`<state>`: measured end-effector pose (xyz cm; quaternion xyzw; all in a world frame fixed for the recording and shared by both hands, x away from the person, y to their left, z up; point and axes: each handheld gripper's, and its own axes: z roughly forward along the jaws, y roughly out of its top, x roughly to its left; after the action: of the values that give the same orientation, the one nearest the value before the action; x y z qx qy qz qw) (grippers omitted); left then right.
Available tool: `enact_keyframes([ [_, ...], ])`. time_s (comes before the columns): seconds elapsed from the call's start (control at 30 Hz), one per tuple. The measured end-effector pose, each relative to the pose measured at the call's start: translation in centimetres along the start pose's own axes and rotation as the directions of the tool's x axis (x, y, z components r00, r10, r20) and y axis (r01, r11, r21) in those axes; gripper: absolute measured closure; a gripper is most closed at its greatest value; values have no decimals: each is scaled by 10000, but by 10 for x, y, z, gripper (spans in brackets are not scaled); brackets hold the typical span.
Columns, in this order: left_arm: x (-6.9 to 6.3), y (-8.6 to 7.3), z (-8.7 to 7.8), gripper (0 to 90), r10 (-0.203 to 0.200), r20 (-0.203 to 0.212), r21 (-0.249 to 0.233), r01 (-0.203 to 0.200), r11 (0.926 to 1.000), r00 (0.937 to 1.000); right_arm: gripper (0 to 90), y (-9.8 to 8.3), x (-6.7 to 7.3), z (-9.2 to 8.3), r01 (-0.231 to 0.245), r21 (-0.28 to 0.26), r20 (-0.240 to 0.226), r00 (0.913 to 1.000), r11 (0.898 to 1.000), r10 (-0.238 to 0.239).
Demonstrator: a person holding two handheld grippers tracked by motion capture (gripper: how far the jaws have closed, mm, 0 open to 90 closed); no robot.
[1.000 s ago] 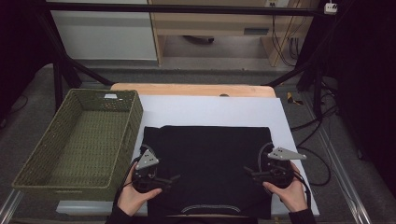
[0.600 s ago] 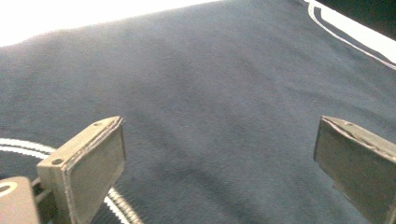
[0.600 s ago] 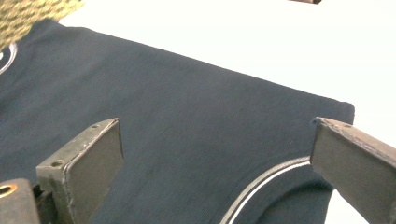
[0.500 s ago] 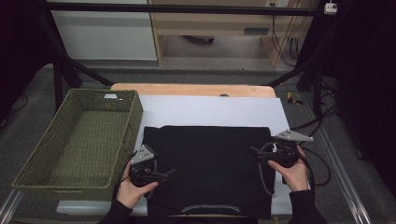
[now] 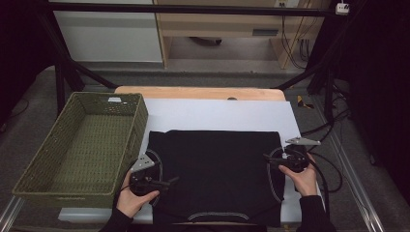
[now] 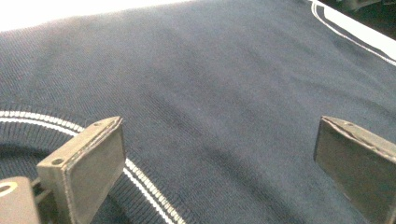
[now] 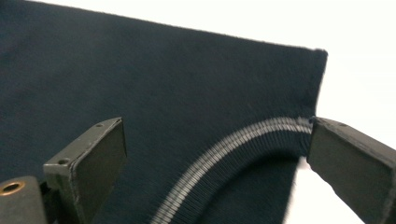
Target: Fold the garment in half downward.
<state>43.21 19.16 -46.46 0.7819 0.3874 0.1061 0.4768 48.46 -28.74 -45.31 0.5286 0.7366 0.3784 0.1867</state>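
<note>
A dark knit garment [image 5: 215,169] with pale striped trim lies flat on a white sheet [image 5: 217,113]. At its left side my left gripper [image 5: 170,181] points inward and is open. In the left gripper view the left gripper [image 6: 217,123] hovers over the knit [image 6: 233,79], a curved striped band [image 6: 144,184] beside its left jaw. My right gripper [image 5: 267,158] is at the garment's right edge, also open. In the right gripper view the right gripper [image 7: 214,122] straddles a curved striped band [image 7: 224,149] near the garment's corner [image 7: 317,56]. Neither holds anything.
An empty green wicker basket [image 5: 140,125] stands left of the sheet, its rim close to my left gripper. A wooden table edge [image 5: 198,92] shows beyond the sheet. Cables [image 5: 329,164] trail off to the right.
My right gripper has moved away from the person along the garment's right edge. The left gripper has barely shifted. The garment lies as before.
</note>
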Motion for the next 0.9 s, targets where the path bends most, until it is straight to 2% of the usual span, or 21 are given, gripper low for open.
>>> enact_keyframes([
  [0.13,1,-1,1,16,-75,-75,38,75,10000,9999,76,-6,-7,9,-172,234,372,9992,9996,164],
  [0.3,2,-3,3,16,-49,-158,96,50,9999,9999,121,-12,-19,18,-334,575,1097,9936,9978,269],
  [0.47,3,-5,5,16,-44,-168,253,48,9997,9999,169,-13,-22,25,-507,582,969,9943,9970,449],
  [0.67,4,-5,6,17,-74,-180,289,79,9996,9998,364,-13,-18,25,-524,442,662,9966,9976,494],
  [0.77,4,-6,7,17,-45,-178,342,51,9994,9998,484,-12,-17,24,-694,506,531,9964,9963,667],
  [0.9,3,-6,7,17,-26,-197,353,33,9994,9998,668,-10,-18,23,-1158,674,236,9932,9910,1144],
])
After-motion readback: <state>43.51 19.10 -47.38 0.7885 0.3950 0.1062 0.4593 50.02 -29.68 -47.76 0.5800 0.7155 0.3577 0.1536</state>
